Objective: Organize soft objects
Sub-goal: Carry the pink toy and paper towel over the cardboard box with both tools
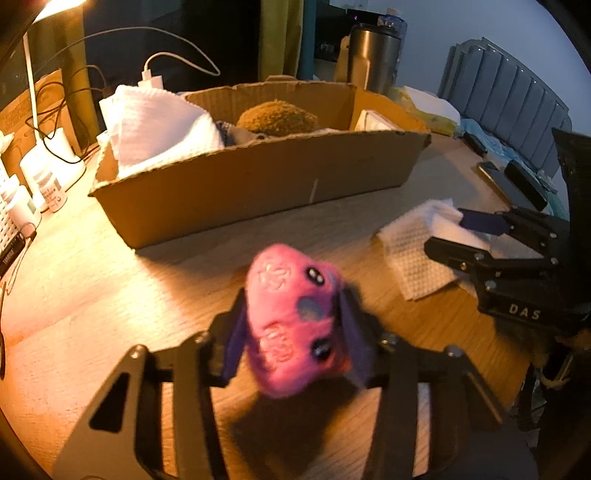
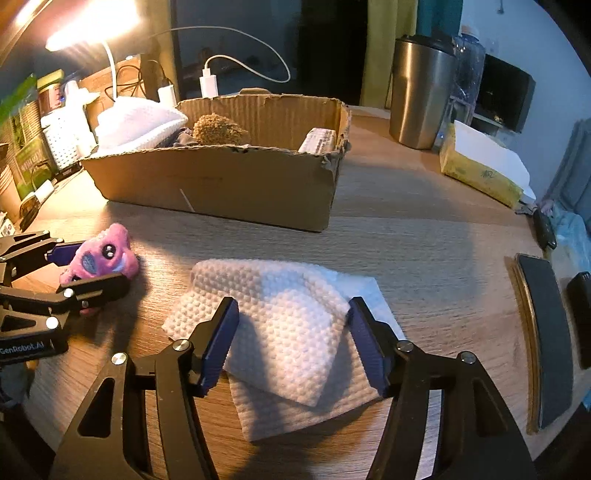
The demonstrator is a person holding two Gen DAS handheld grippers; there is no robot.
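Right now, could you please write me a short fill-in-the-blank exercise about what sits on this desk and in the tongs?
1. The left tongs are closed on a small ____ plush toy.
2. The right tongs stand open over a white ____.
3. The brown fuzzy toy lies inside the ____ box.
4. Behind the box stands a ____ tumbler.

Missing words: pink; paper towel; cardboard; steel

Surface: wooden tabletop point(image 2: 424, 236), pale grain, warm-lit at left, shadowed at right | Light: glowing desk lamp point(image 2: 92, 22) on a white neck, upper left | Wall: plain pale wall point(image 1: 461, 22) at right | Furniture: grey padded panel point(image 1: 509, 92) with vertical ribs, far right | Backdrop: dark, with a yellow-green curtain strip point(image 1: 280, 37)
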